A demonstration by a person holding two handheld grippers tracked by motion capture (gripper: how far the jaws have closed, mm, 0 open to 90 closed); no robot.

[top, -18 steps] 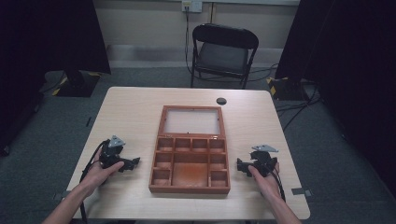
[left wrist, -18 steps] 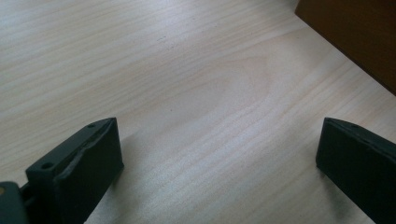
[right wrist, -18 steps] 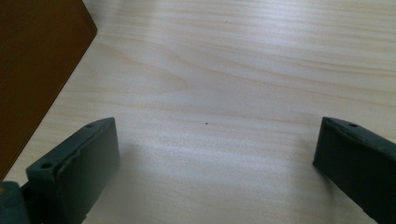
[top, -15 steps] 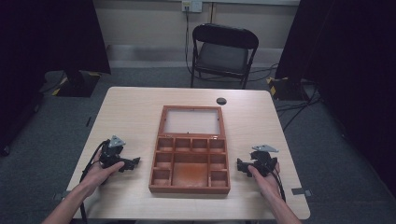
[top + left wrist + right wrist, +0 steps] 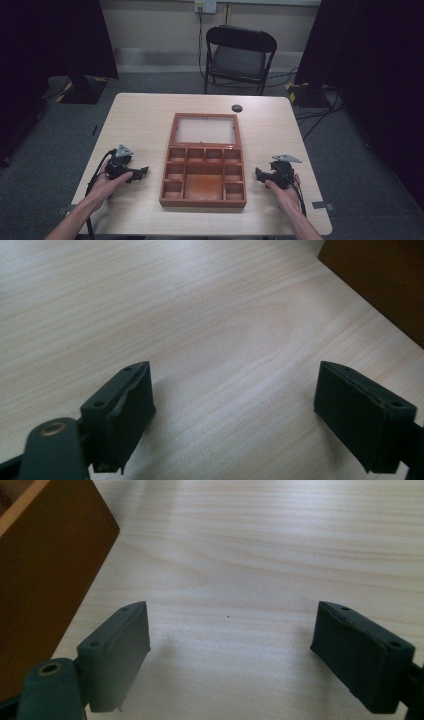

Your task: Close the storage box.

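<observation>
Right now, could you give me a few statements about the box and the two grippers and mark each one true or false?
1. The wooden box lies open, its lid flat on the table. True.
2. The left gripper is shut on the box's wall. False: its jaws stand open over bare table, beside the box.
3. The right gripper is open with nothing between its jaws. True.
4. The box's compartments are full of small parts. False: those that can be seen look empty.
5. A small dark round thing lies on the table beyond the lid. True.
6. The chair stands on the person's side of the table. False: it stands at the far side.
</observation>
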